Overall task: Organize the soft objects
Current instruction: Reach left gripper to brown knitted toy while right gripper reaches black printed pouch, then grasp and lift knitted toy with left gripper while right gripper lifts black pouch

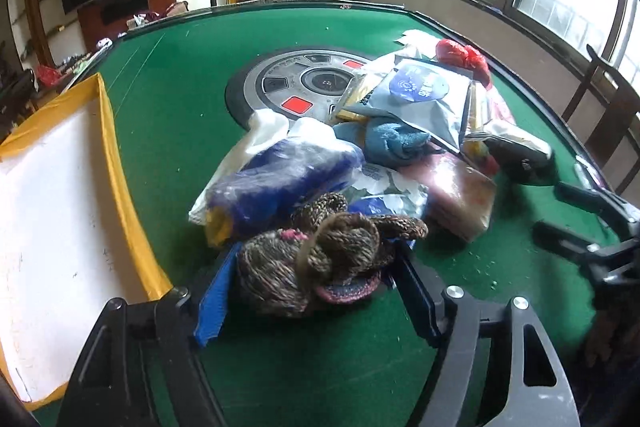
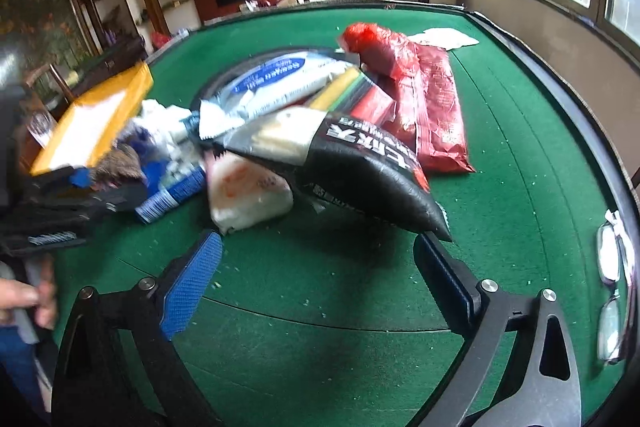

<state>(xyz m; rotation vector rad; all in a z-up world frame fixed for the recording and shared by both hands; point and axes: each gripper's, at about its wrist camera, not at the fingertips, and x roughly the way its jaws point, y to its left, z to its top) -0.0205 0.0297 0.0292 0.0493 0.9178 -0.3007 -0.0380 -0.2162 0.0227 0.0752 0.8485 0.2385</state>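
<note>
the left gripper pinches the knitted toy at the near edge of the pile on the green table, the right gripper gapes empty, so next comes carrying it into the yellow-rimmed tray.

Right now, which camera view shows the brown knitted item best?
The left wrist view. There the brown knitted item fills the near centre between the left tool's blue pads, its yarn texture and pink trim clear. The right wrist view shows only a blurred brown patch at the far left, partly hidden by the left tool.
</note>
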